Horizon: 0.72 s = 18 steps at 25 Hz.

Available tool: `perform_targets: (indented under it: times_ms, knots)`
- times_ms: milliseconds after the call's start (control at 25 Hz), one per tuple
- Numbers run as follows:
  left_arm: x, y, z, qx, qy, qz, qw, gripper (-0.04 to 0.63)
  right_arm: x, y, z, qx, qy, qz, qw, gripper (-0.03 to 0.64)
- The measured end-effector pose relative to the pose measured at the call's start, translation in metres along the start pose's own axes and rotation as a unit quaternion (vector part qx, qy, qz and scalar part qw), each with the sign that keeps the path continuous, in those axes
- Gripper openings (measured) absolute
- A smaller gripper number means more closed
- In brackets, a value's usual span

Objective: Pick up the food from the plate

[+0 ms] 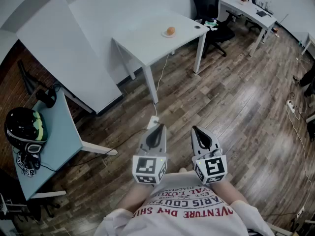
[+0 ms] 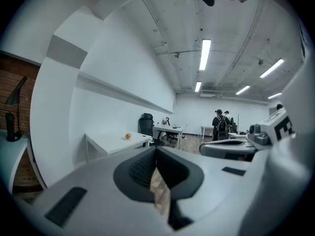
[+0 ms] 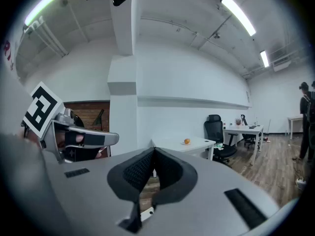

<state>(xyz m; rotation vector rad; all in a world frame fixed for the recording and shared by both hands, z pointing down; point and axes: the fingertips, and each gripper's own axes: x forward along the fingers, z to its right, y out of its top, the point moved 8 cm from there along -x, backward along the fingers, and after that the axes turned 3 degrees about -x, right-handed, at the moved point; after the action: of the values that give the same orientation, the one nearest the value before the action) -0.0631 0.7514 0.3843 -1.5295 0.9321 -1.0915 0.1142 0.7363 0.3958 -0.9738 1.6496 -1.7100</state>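
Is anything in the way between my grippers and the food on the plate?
Nothing visible. Only wooden floor separates the left gripper and right gripper, both shut, from the white table where the food sits on its plate.

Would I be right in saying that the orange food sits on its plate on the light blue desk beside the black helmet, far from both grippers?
Not quite: the head view shows the orange food on its plate on the white table, not on the light blue desk with the black helmet. It is far from the left gripper and the right gripper.
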Motion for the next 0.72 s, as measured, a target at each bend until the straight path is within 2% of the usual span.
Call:
perform_targets:
  times_ms: [440,720]
  knots:
    - [0.044,-0.001,0.021,-0.009,0.002,-0.004,1.0,0.006,0.009,-0.01,0.053,0.027,-0.004,-0.006,1.0,0.011]
    - [0.07,-0.012,0.029,-0.015,0.003,-0.028,0.9995,0.008,0.018,-0.022,0.079,0.051,-0.01,-0.019,0.998,0.011]
